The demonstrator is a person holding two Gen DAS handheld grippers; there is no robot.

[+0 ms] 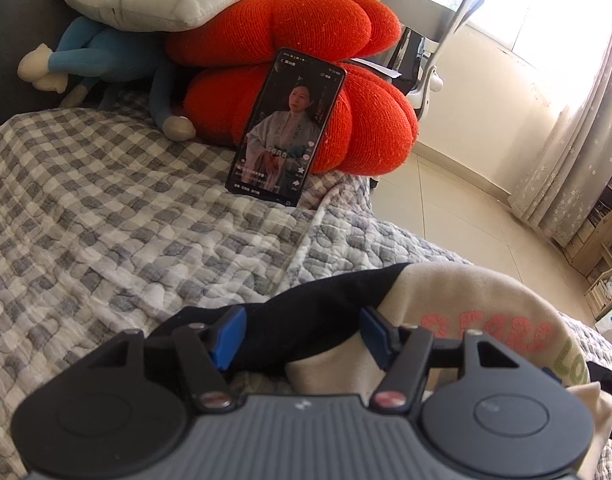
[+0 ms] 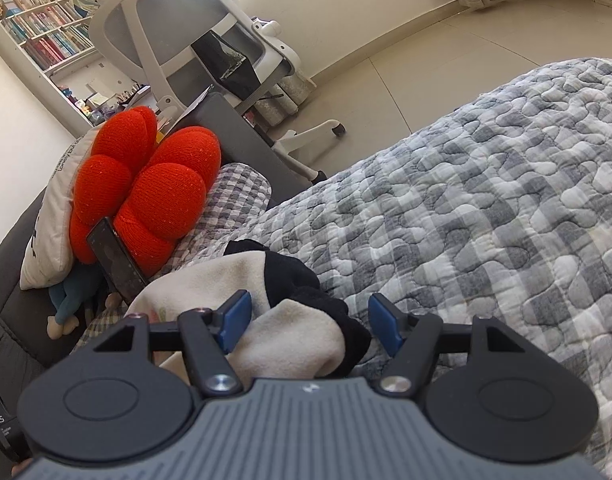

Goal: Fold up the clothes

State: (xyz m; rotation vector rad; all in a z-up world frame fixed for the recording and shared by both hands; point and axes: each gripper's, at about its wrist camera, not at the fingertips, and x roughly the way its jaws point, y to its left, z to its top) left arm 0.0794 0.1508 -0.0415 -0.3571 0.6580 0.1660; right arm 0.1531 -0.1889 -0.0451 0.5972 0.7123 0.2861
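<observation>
Jaws of the left gripper [image 1: 302, 332] stand apart, the black sleeve of the cream sweatshirt [image 1: 466, 300] lying loose between them. The right gripper [image 2: 308, 326] is likewise released over a cream-and-black fold. The garment lies bunched on the checked quilt [image 2: 486, 208], near the phone [image 1: 284, 128] propped against the red cushion [image 1: 306, 32]

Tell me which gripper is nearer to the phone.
Left. The left gripper faces the phone across the quilt. The right gripper sees it farther off, to its left.
</observation>
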